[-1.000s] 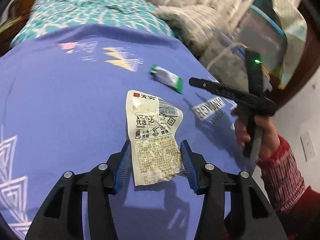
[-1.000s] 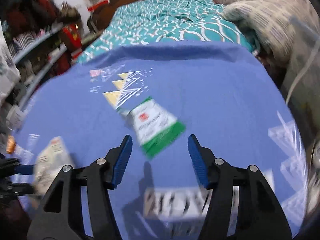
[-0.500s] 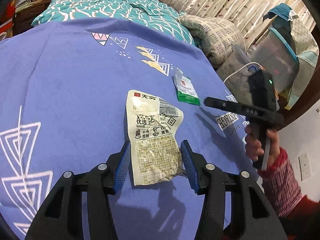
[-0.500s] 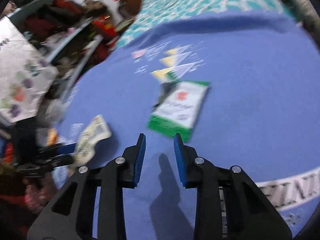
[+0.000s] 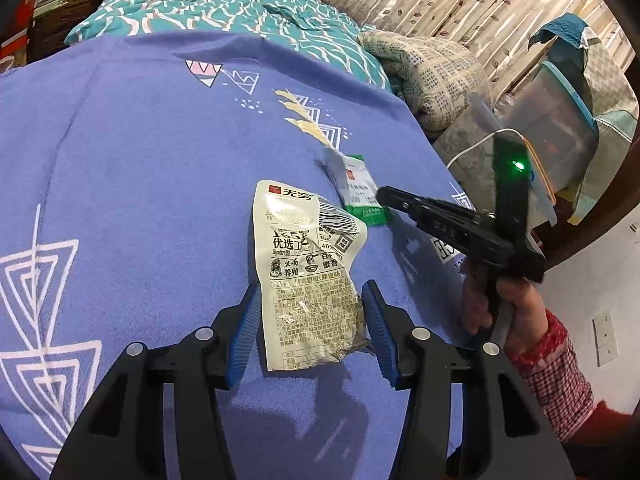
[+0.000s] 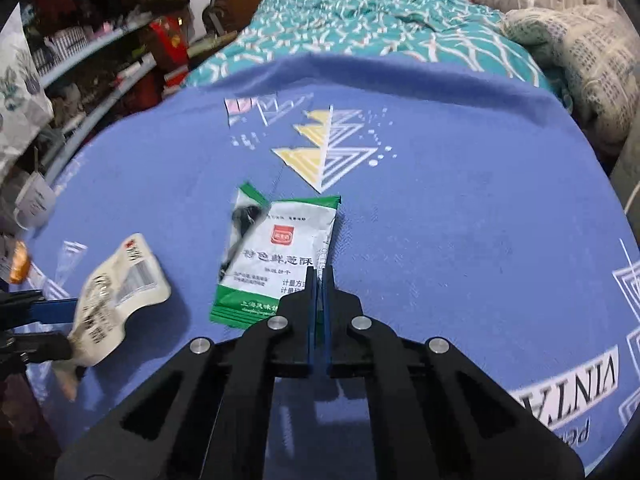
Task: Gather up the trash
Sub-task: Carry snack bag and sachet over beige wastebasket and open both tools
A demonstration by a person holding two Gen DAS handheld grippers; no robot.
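The left gripper point(image 5: 310, 322) clamps the lower end of the cream snack wrapper point(image 5: 308, 276), blue pads pressed to both its edges, the wrapper lifted over the blue blanket point(image 5: 140, 184). Just beyond it lies the green-and-white sachet point(image 6: 276, 256), and the right gripper point(image 6: 319, 280) has its jaws squeezed together right at the sachet's near right edge; whether the foil is actually pinched between the pads cannot be told. Nothing else crowds the two wrappers on the cloth. The left view alone catches the hand point(image 5: 516, 304) in a red checked sleeve point(image 5: 556, 376) working the right tool, plus a clear storage bin point(image 5: 560, 128) and patterned curtain point(image 5: 460, 4) off to the right. The right view alone shows cluttered shelves point(image 6: 100, 80) on the left, and the teal quilt point(image 6: 380, 20) beyond.
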